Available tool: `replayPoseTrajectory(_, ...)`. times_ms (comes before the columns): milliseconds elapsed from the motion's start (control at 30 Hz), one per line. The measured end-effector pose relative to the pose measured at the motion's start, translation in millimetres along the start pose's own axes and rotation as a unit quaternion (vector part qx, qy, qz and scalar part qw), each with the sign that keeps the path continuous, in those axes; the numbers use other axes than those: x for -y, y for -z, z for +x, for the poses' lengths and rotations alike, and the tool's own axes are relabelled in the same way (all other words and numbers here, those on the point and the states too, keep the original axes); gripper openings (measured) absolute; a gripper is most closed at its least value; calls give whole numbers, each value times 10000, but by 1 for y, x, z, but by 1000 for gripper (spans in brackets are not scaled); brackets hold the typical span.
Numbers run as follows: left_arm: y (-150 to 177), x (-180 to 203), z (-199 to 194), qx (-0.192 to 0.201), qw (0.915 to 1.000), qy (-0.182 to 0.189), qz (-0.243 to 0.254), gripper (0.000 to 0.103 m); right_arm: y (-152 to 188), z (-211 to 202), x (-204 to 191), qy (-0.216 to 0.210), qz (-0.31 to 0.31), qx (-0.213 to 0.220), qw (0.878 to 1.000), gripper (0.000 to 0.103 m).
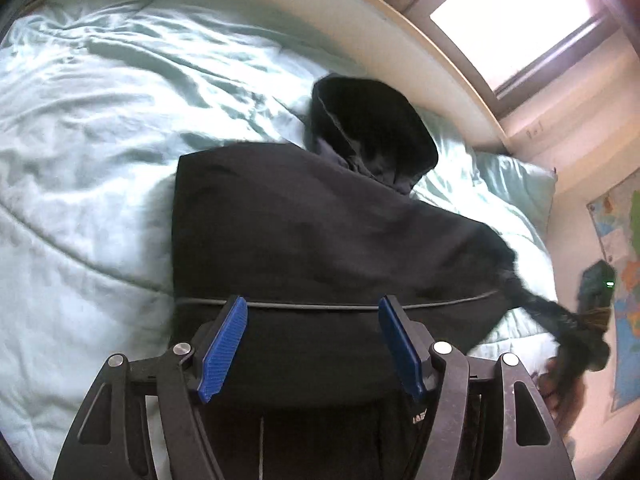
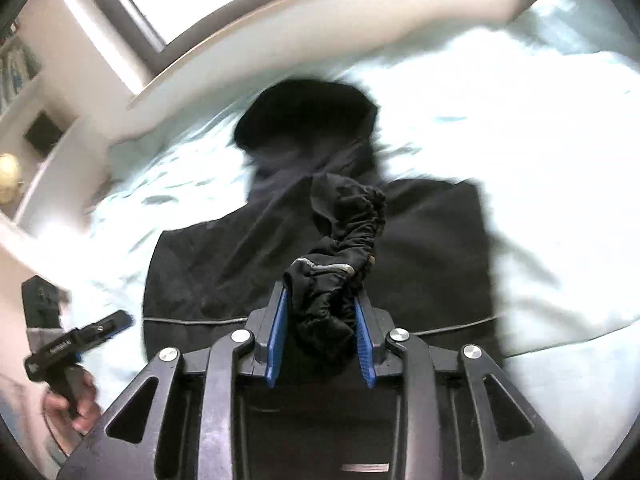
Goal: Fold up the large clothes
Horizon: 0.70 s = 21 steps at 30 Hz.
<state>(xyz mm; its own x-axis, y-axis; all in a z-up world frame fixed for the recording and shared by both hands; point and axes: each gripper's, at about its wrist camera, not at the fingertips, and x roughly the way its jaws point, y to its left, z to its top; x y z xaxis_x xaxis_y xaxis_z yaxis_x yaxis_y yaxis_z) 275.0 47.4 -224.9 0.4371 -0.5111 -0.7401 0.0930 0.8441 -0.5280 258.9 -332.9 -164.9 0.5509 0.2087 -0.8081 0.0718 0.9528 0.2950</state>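
A black hooded jacket (image 1: 304, 232) lies spread on a pale green duvet (image 1: 88, 128), hood (image 1: 372, 124) toward the headboard. My left gripper (image 1: 312, 320) is open and empty above the jacket's lower part. My right gripper (image 2: 320, 304) is shut on the bunched elastic cuff of the jacket's sleeve (image 2: 344, 232) and holds it raised over the jacket body (image 2: 432, 248). In the left wrist view the sleeve (image 1: 540, 308) stretches to the right, toward the right gripper (image 1: 588, 344). The left gripper (image 2: 80, 340) shows at the lower left of the right wrist view.
A curved beige headboard (image 1: 400, 28) and a window (image 1: 516, 16) lie behind the bed. A pillow (image 1: 516, 180) sits at the bed's right end. A map poster (image 1: 624, 280) hangs on the right wall. Shelves (image 2: 36, 128) stand left in the right wrist view.
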Motion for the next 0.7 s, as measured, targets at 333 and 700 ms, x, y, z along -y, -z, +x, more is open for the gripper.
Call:
replayPoseTrajectory(333,16,11,108,-829,9930,-596,589,70,50,124,104,627,702,-1214,9881,40)
replayPoseTrajectory(700,-6,46,59,-302,9917,-705,1033,70,9,56,39,795,26,-448,9958,61)
